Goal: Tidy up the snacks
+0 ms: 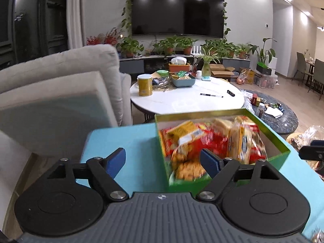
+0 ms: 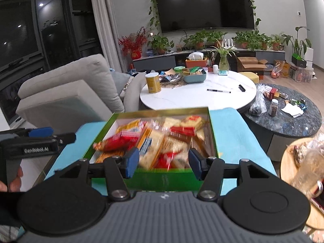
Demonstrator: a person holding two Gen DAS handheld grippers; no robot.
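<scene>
Looking along our right gripper [image 2: 164, 163], we see its jaws apart with nothing between them, poised just short of the near wall of the green box [image 2: 162, 179], which sits squarely ahead on the turquoise worktop [image 2: 232, 133]. Our left gripper [image 1: 162, 162] is also spread and empty, off toward the box's left corner, so the right sits more centrally. The snack packets [image 2: 158, 141] fill the box, their long sides running mostly away from us. Beyond stands the white round table [image 2: 198, 99].
</scene>
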